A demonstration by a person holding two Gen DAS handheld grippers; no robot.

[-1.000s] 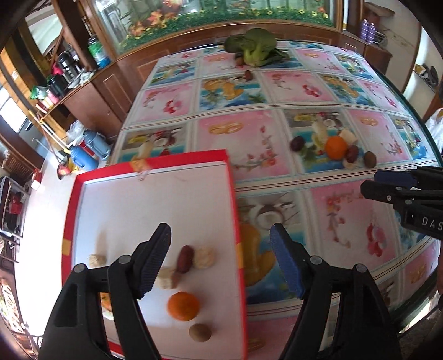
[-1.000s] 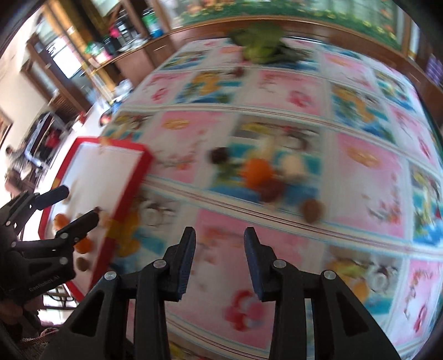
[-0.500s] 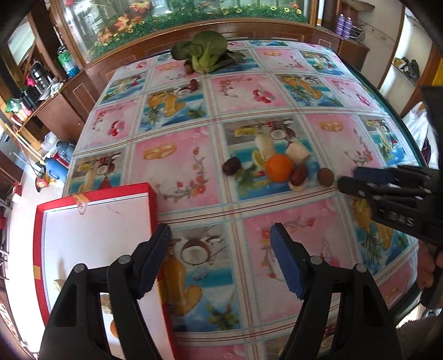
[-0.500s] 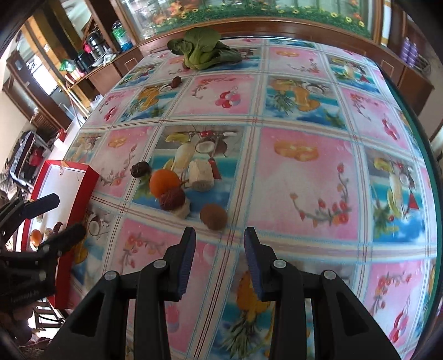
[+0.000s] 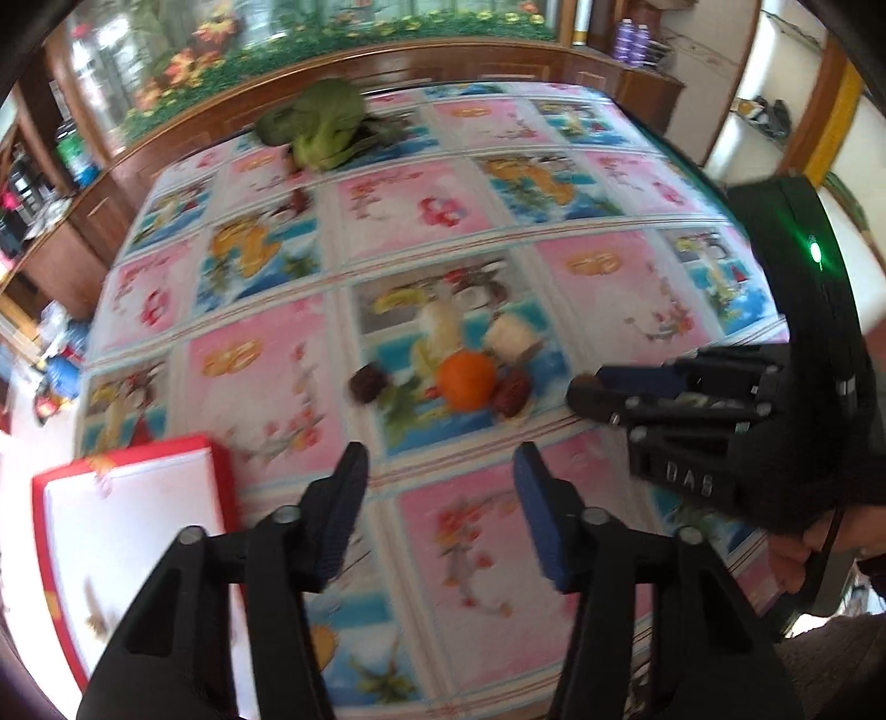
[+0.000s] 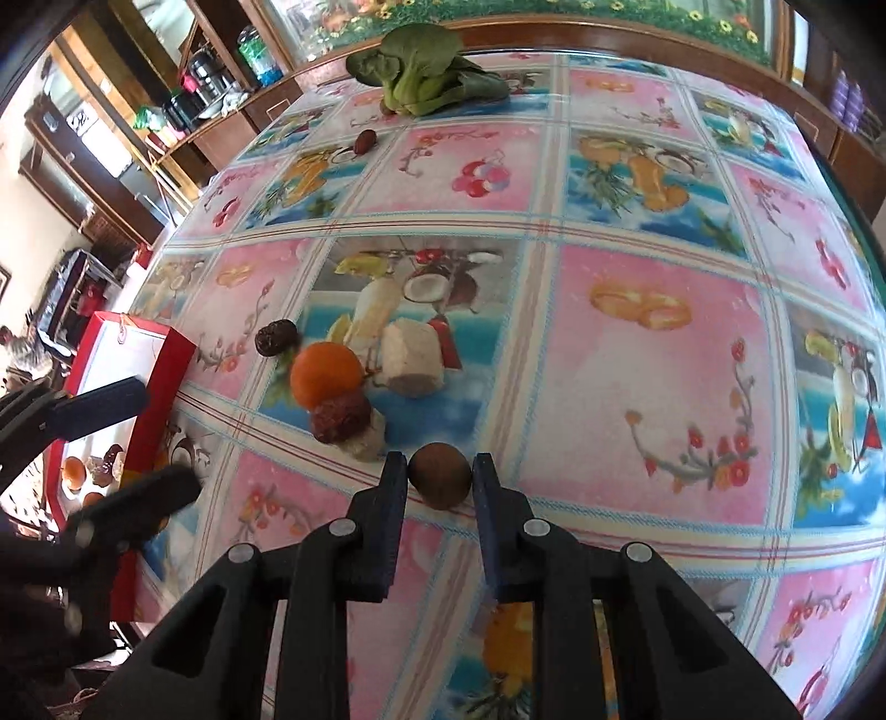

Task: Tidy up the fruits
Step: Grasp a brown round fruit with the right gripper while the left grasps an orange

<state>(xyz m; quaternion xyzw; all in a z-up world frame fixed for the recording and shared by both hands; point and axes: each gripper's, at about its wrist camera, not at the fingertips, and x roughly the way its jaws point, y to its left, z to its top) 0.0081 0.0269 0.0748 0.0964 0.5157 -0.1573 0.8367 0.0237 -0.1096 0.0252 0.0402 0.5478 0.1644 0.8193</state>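
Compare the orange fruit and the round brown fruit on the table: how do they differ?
The orange fruit is bright orange and the larger; the round brown fruit is dull brown and smaller. The orange fruit lies free among other pieces, while the brown fruit sits between the fingers of the right gripper, whose jaws have just been closing. Both are roundish and rest on the table.

A lived-in home, a dining room by the look of it, is showing here. A table (image 6: 653, 387) is wearing a glossy fruit-print oilcloth. Just behind the table a wooden cabinet (image 6: 609, 33) is carrying a glass front trimmed with artificial flowers (image 5: 332, 33). To the table's left, wooden shelves (image 6: 183, 111) are holding bottles, a kettle and jars. Leafy greens (image 6: 426, 72) are lying at the table's far edge.
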